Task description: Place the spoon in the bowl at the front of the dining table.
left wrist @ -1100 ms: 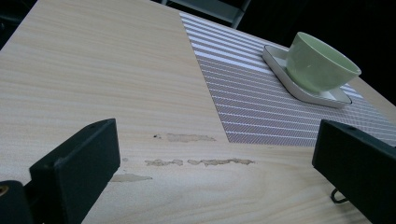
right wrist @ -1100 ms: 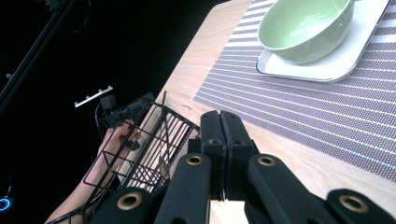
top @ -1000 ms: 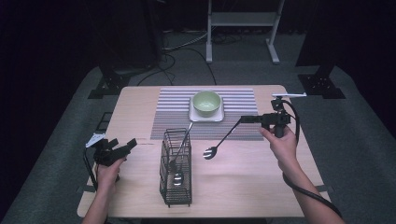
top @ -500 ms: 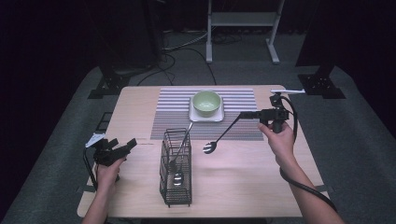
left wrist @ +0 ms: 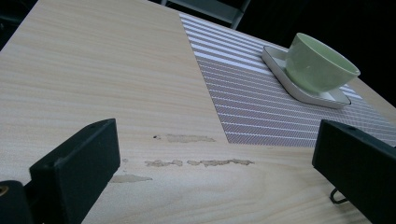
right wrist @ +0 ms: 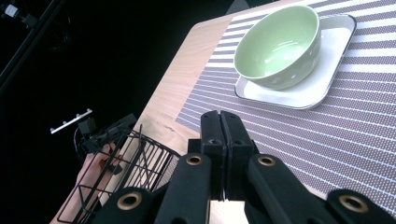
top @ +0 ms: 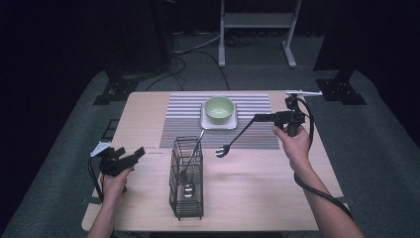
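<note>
High view: my right gripper (top: pixel 257 118) was clamped on a fork's (top: pixel 234 140) handle, tines hanging below and left of it, over the tabletop (top: pixel 257 193) beside the wire basket (top: pixel 186 178).

Left gripper view: jaws apart, idle, nothing between.

Right gripper view: jaws together; bowl (right wrist: pixel 279 45) ahead, on its plate (right wrist: pixel 322 79).

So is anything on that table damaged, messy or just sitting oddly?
Yes, the wooden table has patches of scuffed, worn finish beside the corner of the striped placemat in the left gripper view. Otherwise things look tidy: the green bowl sits upright on its white plate, and the wire basket stands straight.
</note>
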The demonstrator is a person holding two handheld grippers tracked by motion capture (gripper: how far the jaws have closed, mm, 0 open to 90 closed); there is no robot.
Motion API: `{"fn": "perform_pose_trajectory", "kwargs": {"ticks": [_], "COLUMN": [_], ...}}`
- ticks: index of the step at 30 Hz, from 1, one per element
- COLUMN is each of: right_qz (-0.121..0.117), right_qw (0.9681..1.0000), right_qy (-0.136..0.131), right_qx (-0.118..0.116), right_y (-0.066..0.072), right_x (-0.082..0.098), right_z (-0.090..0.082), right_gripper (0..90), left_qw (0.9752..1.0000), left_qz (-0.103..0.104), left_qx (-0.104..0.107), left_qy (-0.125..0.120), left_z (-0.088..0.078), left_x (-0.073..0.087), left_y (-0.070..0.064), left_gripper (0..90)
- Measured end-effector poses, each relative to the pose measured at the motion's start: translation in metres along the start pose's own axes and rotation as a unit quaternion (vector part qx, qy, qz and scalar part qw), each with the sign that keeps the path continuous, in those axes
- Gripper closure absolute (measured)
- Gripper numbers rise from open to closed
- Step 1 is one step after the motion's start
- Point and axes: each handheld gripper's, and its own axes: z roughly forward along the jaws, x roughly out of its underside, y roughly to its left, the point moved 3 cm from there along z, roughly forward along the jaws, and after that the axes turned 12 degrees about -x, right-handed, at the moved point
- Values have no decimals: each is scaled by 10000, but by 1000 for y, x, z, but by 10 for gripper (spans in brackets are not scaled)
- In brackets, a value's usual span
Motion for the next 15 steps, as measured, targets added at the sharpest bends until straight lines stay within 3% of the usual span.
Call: {"fn": "perform_pose_trajectory", "kwargs": {"ticks": [15], "right_qz": [38], "right_qw": [9999], "right_qy": [-71], "right_qx": [73], "right_y": [-4], "right_x": [-12], "right_z": [10], "right_gripper": [889], "left_qw": [10000], "left_qz": [-16], "left_qx": [9], "left_qy": [-5], "left_z": [0], "left_x": [0], "left_y": [0], "left_gripper": [0]}}
